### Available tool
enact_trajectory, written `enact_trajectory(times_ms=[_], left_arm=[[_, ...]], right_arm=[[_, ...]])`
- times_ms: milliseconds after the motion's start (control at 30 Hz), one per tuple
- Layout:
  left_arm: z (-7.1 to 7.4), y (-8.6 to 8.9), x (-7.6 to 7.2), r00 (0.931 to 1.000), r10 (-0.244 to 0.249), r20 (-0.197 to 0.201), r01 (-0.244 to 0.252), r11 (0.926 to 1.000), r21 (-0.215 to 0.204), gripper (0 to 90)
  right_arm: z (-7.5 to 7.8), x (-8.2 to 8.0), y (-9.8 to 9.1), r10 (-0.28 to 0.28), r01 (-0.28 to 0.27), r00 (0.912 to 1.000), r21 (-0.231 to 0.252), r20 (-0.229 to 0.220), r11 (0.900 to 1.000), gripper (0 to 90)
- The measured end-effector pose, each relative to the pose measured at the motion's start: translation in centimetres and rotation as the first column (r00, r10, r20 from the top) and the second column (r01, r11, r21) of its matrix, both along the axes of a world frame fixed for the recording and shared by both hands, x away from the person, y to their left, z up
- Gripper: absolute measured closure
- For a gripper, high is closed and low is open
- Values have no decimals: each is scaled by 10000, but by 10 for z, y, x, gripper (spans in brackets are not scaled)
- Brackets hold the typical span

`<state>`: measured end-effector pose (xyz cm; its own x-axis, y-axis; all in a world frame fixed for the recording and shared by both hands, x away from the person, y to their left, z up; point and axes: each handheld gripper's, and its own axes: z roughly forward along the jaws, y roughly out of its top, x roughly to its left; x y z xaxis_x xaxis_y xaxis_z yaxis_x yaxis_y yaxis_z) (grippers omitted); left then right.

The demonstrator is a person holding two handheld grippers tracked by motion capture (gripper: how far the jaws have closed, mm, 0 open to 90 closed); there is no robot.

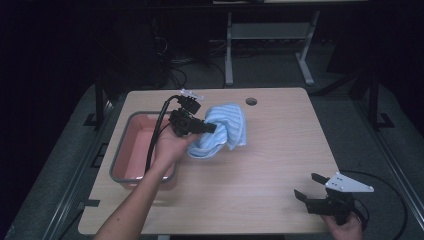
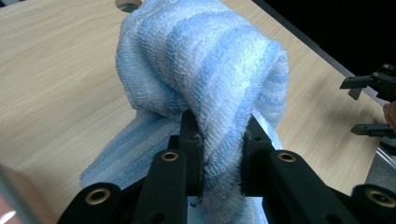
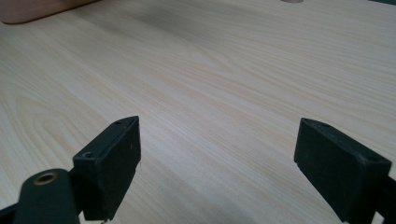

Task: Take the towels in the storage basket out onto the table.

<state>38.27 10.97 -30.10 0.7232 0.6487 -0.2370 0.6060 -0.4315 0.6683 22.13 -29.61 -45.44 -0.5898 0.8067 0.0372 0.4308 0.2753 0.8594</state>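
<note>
Black jaws bite down on terry cloth: the left gripper is clamped on a fold of the blue striped towel, and in the left gripper view the pile bulges between the two pads. From the high view the left gripper sits left of the table's middle, held in the person's left hand, the forearm reaching in from the near edge. The towel is bunched into a lump, its far part raised and a lower edge trailing down onto the wood just right of the gripper. Just left of that hand sits a pink rectangular bin with a grey rim, on the left side of the table.

Over on the near right corner, the right gripper rests low by the table edge with its jaws spread wide apart, nothing between them; the right hand grips it from the near side. The right gripper view confirms it: the right gripper shows bare grain between its pads. The light wooden table has a round cable hole near its far edge, just beyond the towel.
</note>
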Motion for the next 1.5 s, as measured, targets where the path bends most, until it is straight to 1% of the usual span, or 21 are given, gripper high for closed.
enact_trajectory(times_ms=[67,133,200,300,333,400,433,600,733,833,867,967,1033,1200,1267,1367,1400,1433,1500], left_arm=[[-2,-5,1,9999,-144,-45,144,9999,67,752],[-6,-9,2,9998,-146,-100,147,9999,11,752],[-11,-14,3,9996,-206,-171,207,9997,87,752],[-17,-19,4,9994,-198,-280,201,9998,89,752],[-18,-20,5,9991,-266,-318,272,9995,165,752],[-22,-23,6,9989,-250,-387,256,9996,143,751],[-24,-24,7,9985,-361,-399,372,9990,263,751],[-30,-32,9,9980,-347,-533,356,9993,150,751],[-38,-39,12,9966,-485,-659,505,9983,285,751],[-46,-45,13,9960,-488,-744,511,9983,292,751],[-48,-47,14,9958,-433,-804,454,9987,243,750],[-52,-49,16,9945,-535,-904,559,9981,252,751],[-55,-52,16,9943,-449,-968,465,9988,150,751],[-59,-54,19,9937,-485,-1013,498,9987,107,751],[-61,-56,20,9934,-442,-1054,446,9990,16,751],[-63,-57,21,9935,-416,-1062,418,9991,-7,748],[-64,-58,21,9938,-340,-1056,333,9994,-76,747],[-65,-59,21,9937,-401,-1050,398,9992,-45,748],[-67,-62,21,9935,-337,-1091,327,9994,-117,748]], right_arm=[[0,0,-1,-6,6,10000,22,11,10000,142],[0,0,-1,7,-7,10000,30,4,10000,143],[0,-1,-1,22,-22,10000,23,22,10000,143],[1,-1,-1,-10,10,10000,84,54,10000,143],[1,-1,-1,-22,21,10000,127,58,9999,142],[1,-1,-1,-13,12,10000,124,57,9999,143],[1,0,-1,0,0,10000,134,61,9999,143],[1,1,0,55,-56,10000,114,63,9999,143],[1,1,0,79,-79,9999,103,62,9999,142],[1,1,0,28,-29,10000,143,86,9999,143],[0,1,-1,32,-33,10000,165,61,9999,143],[0,1,-1,25,-25,10000,188,2,9998,143],[0,1,-1,17,-17,10000,183,1,9998,142],[-1,2,0,35,-35,10000,160,17,9999,143],[-1,2,0,26,-25,10000,152,-20,9999,142],[-1,2,0,42,-42,10000,79,-14,10000,143],[-1,2,0,44,-44,10000,77,4,10000,143],[-1,2,0,40,-40,10000,106,-27,9999,142],[-1,3,0,42,-42,10000,140,-48,9999,142]])
